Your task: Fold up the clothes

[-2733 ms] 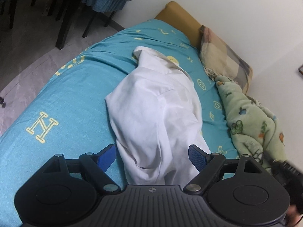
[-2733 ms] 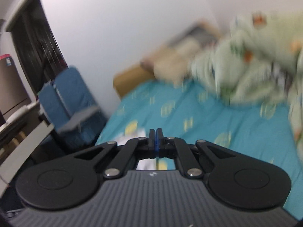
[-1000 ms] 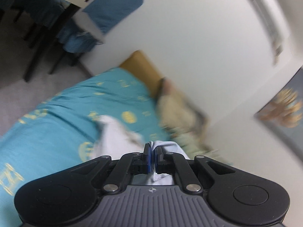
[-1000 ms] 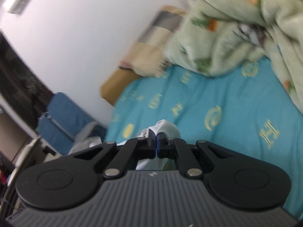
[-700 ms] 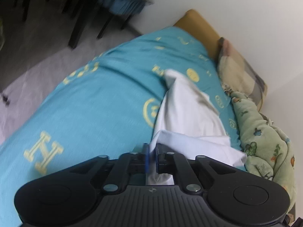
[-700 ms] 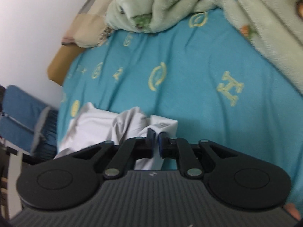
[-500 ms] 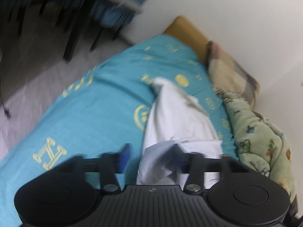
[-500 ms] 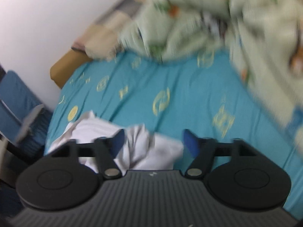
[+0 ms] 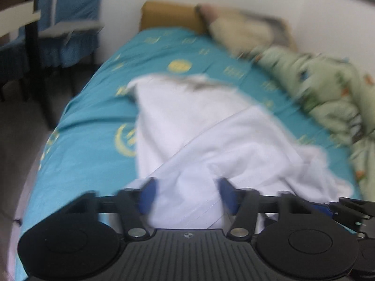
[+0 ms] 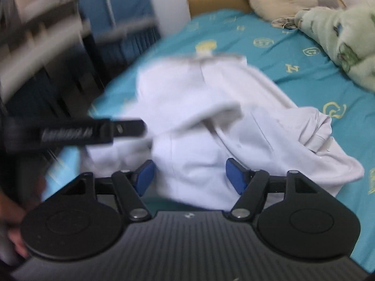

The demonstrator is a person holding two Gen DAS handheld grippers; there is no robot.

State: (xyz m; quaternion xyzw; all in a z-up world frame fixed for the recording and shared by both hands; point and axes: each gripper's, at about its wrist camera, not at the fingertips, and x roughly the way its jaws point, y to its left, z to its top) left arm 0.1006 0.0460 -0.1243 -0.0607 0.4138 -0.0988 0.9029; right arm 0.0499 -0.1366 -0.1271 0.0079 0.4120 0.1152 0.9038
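A white garment (image 9: 211, 128) lies crumpled on the teal bed sheet (image 9: 93, 121), one part folded over the rest. My left gripper (image 9: 187, 187) hovers at its near edge. Its jaws stand apart and are closing, with loose white cloth between the blue pads and no pad pressing on it. In the right wrist view the same garment (image 10: 234, 107) fills the middle. My right gripper (image 10: 189, 168) is over its near hem, jaws apart and closing, cloth between them but not pinched. One black finger (image 10: 126, 127) of the left gripper reaches in from the left.
A green fleece blanket (image 9: 328, 93) is heaped along the bed's right side, below a checked pillow (image 9: 246, 28) and a brown headboard (image 9: 171, 16). Blue-covered chairs (image 9: 70, 11) and dark table legs stand left of the bed. A hand (image 10: 14, 234) shows at the lower left.
A second ago both grippers were shut on the raised white garment. They came down, opened and let it go onto the sheet. Both views have rolled, and the jaws now stand narrower.
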